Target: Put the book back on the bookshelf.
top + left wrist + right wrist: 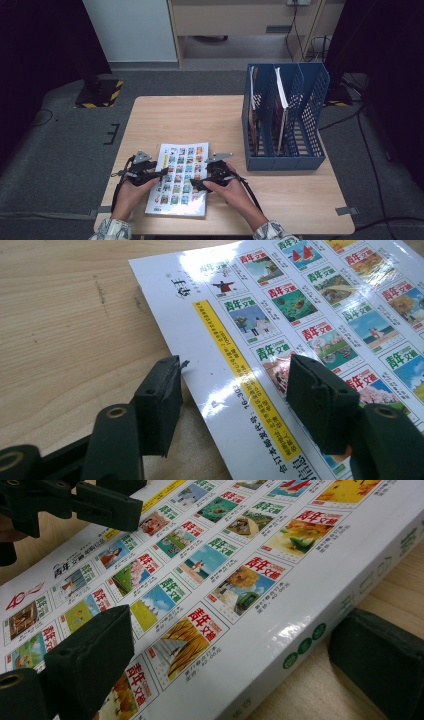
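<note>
A person's two forearms enter from the six o'clock edge of the high view, cut off at patterned sleeves. Each hand holds a black two-jaw tool over a thick, glossy book [178,179] lying flat on the pale wooden tabletop [200,120], near its six o'clock edge.

The left tool [161,172] sits at the book's nine o'clock edge. In the left gripper view its jaws stand spread: one blocky rubber pad rests off the cover on the wood, the other over the cover, neither pressing.

The right tool [196,186] sits at the book's three o'clock edge. In the right gripper view its jaws are spread wide, one pad above the cover, the other low beside the white spine; whether either touches is hard to tell.

The cover shows a grid of small colourful pictures with a yellow strip; the print is too small to read.

At two o'clock stands a blue perforated plastic file rack [300,100] with books upright inside, partly hidden by its walls.
</note>
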The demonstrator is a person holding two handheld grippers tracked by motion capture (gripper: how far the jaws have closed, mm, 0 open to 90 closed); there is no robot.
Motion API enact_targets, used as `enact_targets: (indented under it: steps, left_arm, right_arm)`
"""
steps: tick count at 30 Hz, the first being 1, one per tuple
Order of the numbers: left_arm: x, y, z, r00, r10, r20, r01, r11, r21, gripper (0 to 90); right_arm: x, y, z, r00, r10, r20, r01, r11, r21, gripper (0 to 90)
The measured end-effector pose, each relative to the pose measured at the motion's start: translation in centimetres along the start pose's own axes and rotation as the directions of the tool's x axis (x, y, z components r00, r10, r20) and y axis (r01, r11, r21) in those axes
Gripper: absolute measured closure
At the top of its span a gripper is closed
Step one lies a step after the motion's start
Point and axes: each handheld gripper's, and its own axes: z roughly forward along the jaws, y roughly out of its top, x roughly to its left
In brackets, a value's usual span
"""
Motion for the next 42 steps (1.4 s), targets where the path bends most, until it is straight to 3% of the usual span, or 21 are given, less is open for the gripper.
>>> enact_targets:
  steps: [4, 7, 14, 17, 27, 31, 42]
  left_arm:
    - [0.0, 0.0, 0.0, 1.0000, 0.001, -0.003, -0.001, 1.0000, 0.005, 38.4]
    - [0.0, 0.0, 0.0, 1.0000, 0.000, -0.002, 0.000, 1.0000, 0.005, 38.4]
    - [-0.1, 0.0, 0.0, 1.0000, -0.002, 0.010, 0.002, 1.0000, 0.000, 38.3]
    - [-0.1, 0.0, 0.0, 1.0000, -0.001, -0.004, 0.001, 1.0000, 0.005, 38.1]
    - [-0.1, 0.0, 0.0, 1.0000, -0.001, -0.003, 0.001, 1.0000, 0.006, 37.7]
    - [-0.1, 0.0, 0.0, 0.9999, -0.013, -0.006, 0.013, 0.9999, 0.006, 37.4]
    - [0.0, 0.0, 0.0, 0.9999, -0.016, -0.002, 0.016, 0.9998, 0.007, 37.3]
  right_arm:
    - [0.0, 0.4, 0.4, 1.0000, -0.007, 0.004, 0.007, 1.0000, 0.004, 5.0]
    - [-0.1, 0.6, 0.6, 0.9998, 0.018, -0.008, -0.018, 0.9998, 0.004, 5.5]
    - [0.0, 1.1, 1.1, 1.0000, -0.001, -0.001, 0.001, 1.0000, 0.009, 6.6]
    - [0.0, 1.2, 1.4, 0.9999, -0.013, 0.003, 0.013, 0.9999, 0.007, 7.2]
    - [0.3, 2.2, 2.4, 0.9998, -0.003, -0.018, 0.003, 0.9996, 0.026, 8.3]
    - [0.8, 2.6, 3.0, 0.9999, -0.005, 0.010, 0.005, 0.9993, 0.037, 7.7]
    - [0.1, 3.0, 2.6, 0.9998, 0.020, -0.004, -0.019, 0.9988, 0.044, 17.9]
